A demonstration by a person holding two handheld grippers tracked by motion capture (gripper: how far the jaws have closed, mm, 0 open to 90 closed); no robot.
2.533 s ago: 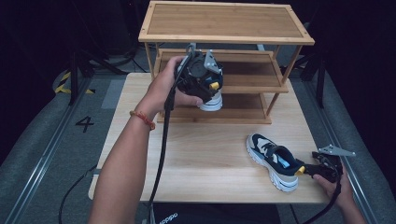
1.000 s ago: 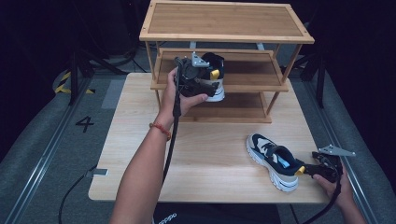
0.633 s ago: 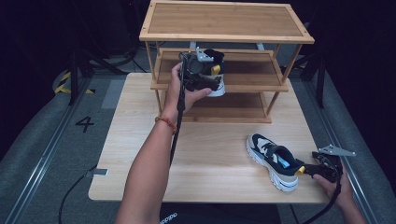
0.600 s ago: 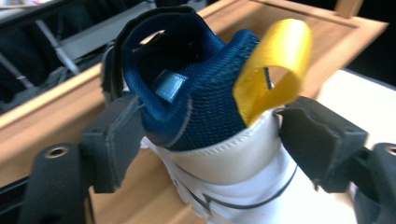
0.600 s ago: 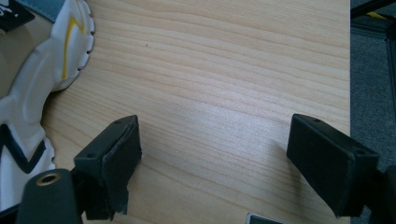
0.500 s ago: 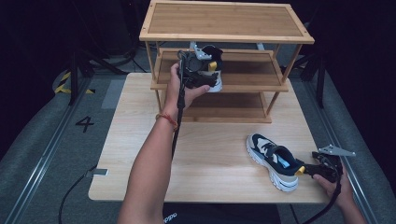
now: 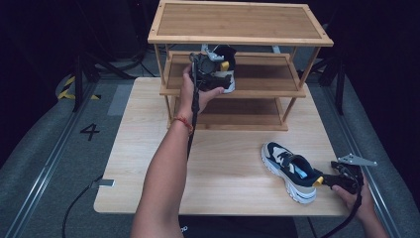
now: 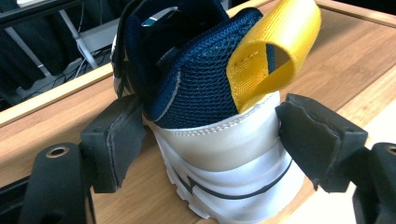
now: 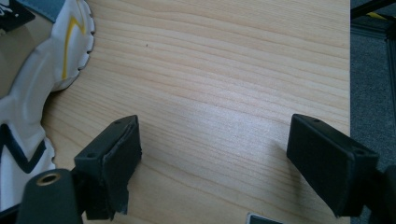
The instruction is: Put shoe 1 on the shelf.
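A navy and white shoe (image 7: 229, 83) with a yellow heel loop stands on the middle shelf (image 7: 267, 74) of a wooden rack (image 7: 237, 22). My left gripper (image 7: 218, 79) is right behind it. In the left gripper view the heel (image 8: 219, 144) sits between the two pads, which stand at its sides without squeezing; the jaws have just been opening. The matching shoe (image 7: 289, 168) lies on the table (image 7: 223, 158) at the front right. My right gripper (image 7: 331, 181) rests by its heel, open, with bare wood between its jaws (image 9: 212, 154); that shoe's sole (image 9: 28, 93) is at the left.
The rack has a top shelf, a middle shelf and a low bottom shelf (image 7: 237, 116), and stands at the table's far side. Grey floor with a rail and a cable (image 7: 74, 203) lies to the left. The table's right edge (image 9: 349, 93) is close to my right gripper.
My left hand has carried the shoe away from me and slightly down, onto the middle shelf under the top board. The right hand and the shoe beside it have stayed put.
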